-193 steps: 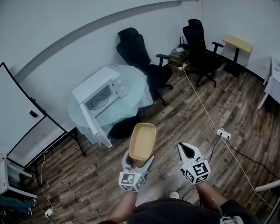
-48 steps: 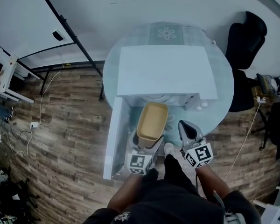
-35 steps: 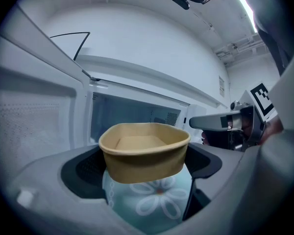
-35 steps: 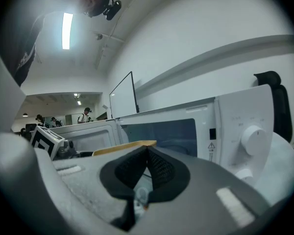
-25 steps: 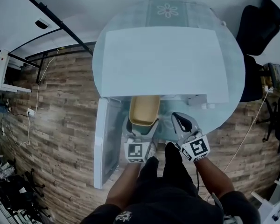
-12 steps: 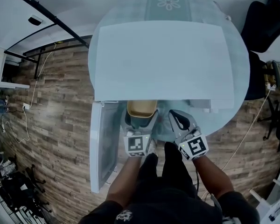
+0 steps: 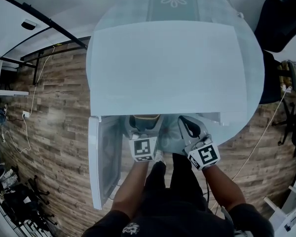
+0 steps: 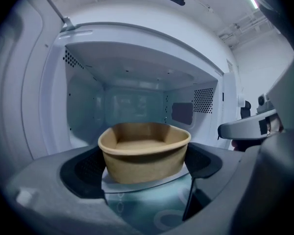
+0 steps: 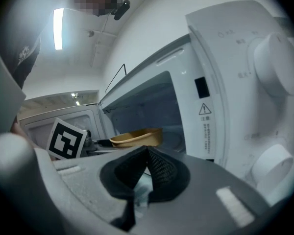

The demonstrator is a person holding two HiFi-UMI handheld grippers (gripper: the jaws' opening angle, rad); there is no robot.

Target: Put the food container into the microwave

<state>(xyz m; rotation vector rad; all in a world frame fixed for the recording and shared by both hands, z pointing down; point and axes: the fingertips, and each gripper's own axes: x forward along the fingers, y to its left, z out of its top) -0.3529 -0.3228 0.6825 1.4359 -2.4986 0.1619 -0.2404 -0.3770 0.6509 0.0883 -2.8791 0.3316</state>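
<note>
A tan, open-topped food container [image 8: 144, 151] sits between the pads of my left gripper [image 8: 144, 173], which is shut on its sides. In the head view the left gripper [image 7: 143, 126] reaches under the front edge of the white microwave [image 7: 167, 68], and only the container's near rim [image 7: 146, 117] shows. The left gripper view looks straight into the lit cavity [image 8: 137, 102], with the container at its mouth. My right gripper [image 7: 188, 126] hovers to the right, shut and empty, in front of the control panel. From the right gripper view the container [image 9: 135, 137] is seen side-on.
The microwave door [image 7: 102, 157] stands swung open to the left. Two round knobs [image 9: 279, 67] are on the panel at the right. The microwave rests on a round glass table [image 7: 249, 102]. A black office chair [image 7: 281, 19] stands at the far right.
My left gripper has carried the container forward, from in front of the microwave to under its top edge at the cavity mouth. The right gripper stayed beside it, shut.
</note>
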